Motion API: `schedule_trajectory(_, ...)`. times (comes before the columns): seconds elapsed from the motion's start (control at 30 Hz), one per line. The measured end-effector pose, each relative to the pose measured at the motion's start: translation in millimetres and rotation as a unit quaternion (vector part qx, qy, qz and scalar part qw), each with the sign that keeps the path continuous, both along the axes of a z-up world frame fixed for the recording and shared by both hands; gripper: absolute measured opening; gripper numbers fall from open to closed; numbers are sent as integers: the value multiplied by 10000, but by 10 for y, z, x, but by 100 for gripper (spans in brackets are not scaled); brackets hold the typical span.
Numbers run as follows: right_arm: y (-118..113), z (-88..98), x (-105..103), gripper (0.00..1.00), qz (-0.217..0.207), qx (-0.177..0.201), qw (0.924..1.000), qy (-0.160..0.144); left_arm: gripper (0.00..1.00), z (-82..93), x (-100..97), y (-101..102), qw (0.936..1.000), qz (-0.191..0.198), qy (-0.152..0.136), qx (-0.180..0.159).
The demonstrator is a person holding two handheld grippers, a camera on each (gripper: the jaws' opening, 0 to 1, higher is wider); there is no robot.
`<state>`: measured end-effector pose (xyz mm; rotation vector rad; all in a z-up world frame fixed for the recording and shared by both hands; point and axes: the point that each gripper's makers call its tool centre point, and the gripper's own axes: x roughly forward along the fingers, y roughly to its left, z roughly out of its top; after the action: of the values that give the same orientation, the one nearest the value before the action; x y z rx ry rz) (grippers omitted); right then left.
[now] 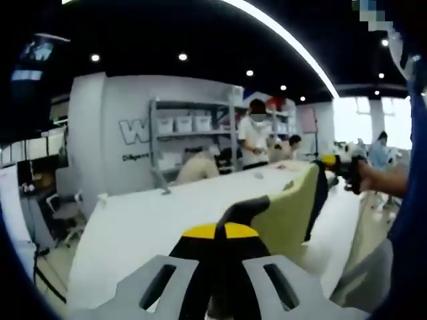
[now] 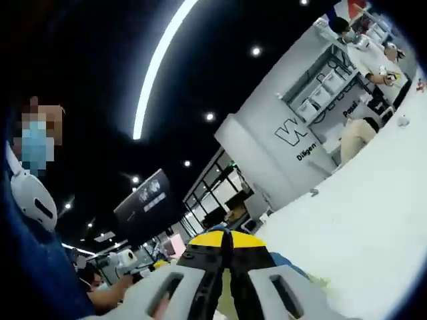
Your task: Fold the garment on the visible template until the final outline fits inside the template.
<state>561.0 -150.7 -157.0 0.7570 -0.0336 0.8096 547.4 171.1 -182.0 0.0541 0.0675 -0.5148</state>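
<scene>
1. The left gripper (image 1: 223,243) has its fingers closed on the yellow garment (image 1: 290,213), lifted above the white counter (image 1: 153,223)
2. The right gripper (image 2: 225,257) is pinched on the same cloth
3. A person (image 1: 254,137) stands by shelves (image 1: 190,127)

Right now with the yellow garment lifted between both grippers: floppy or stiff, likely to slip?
Probably floppy: the yellow garment hangs in a curved sheet between the left gripper and the right gripper above the white table. Likely light, since it spans them with little sag. Slip looks unlikely, as the jaws appear clamped on fabric.
</scene>
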Motion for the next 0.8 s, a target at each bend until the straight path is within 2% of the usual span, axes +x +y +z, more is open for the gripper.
schedule_trajectory(0.1,1,119,-12,0,-33,-64,9999,-89,2,158,13,25,9998,-51,-186,60)
schedule_trajectory(0.17,6,252,-32,0,35,90,9998,-195,2,328,0,-9,9993,-147,-332,116)
schedule_trajectory(0.23,-1,350,-56,0,108,313,9991,-278,2,419,-19,-50,9988,-233,-431,80)
schedule_trajectory(0.37,-18,508,-126,0,213,552,9974,-416,2,625,-74,-134,9975,-388,-589,-88)
schedule_trajectory(0.47,-12,606,-204,0,342,725,9953,-536,2,785,-132,-211,9954,-582,-613,-458)
schedule_trajectory(0.53,-2,708,-285,0,519,1026,9914,-630,2,944,-188,-260,9930,-699,-762,-580)
schedule_trajectory(0.63,-53,812,-352,0,661,1329,9859,-770,2,1108,-262,-323,9907,-867,-907,-520)
schedule_trajectory(0.7,-83,913,-426,0,803,1587,9803,-860,2,1202,-327,-370,9886,-1017,-1008,-469)
schedule_trajectory(0.73,-105,989,-494,0,924,1767,9753,-953,2,1247,-365,-393,9872,-1108,-1038,-491)
schedule_trajectory(0.8,-135,1075,-577,0,993,1922,9699,-1117,2,1349,-462,-450,9828,-1354,-1118,-578)
